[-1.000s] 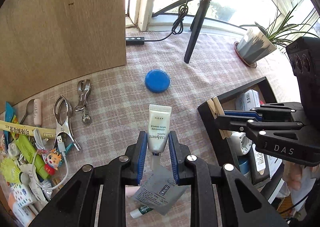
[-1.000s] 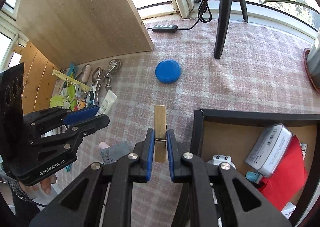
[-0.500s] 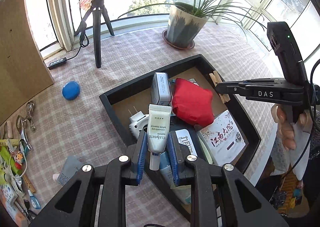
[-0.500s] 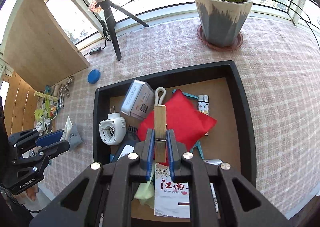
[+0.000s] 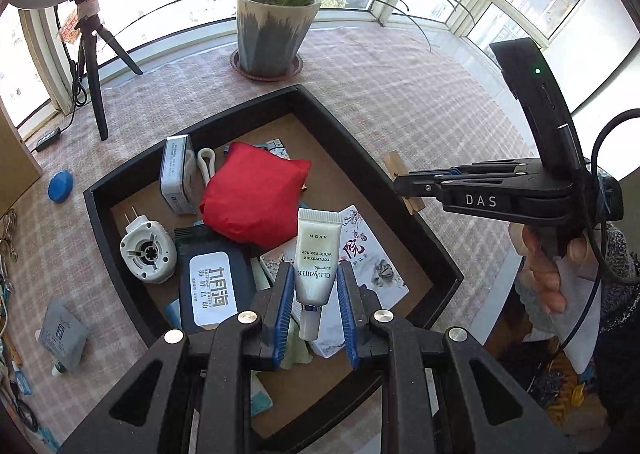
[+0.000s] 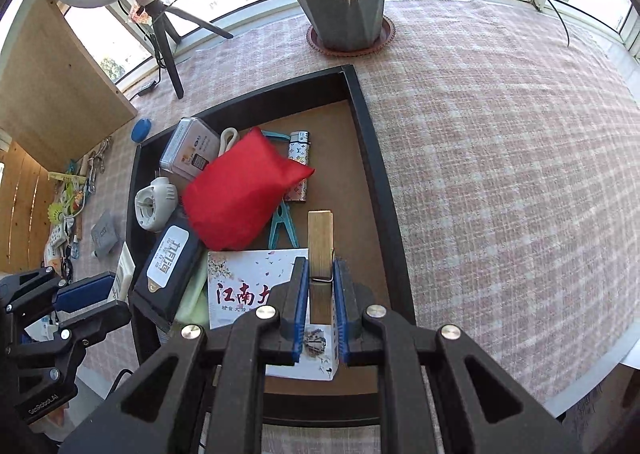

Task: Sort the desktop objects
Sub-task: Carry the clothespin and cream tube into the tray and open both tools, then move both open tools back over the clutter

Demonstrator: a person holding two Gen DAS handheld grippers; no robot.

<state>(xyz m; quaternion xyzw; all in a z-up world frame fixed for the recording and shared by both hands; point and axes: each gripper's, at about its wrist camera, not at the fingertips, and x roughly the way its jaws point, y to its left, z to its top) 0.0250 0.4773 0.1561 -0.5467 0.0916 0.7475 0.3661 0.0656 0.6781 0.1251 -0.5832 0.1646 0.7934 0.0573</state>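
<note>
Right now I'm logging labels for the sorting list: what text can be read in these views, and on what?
"AVON", "CLEAWHITE", "concentrate white essence": tube in the left tool.
"DAS": right tool's side.
"GenRobot.AI": left tool's side.
"江南": booklet; its smaller line is blurred.
Dark pack: large white characters, unclear.
Tin, lighter: print too small.

The red pouch [image 6: 240,189] hides most of the lighter [image 6: 298,157] beneath it.
</note>
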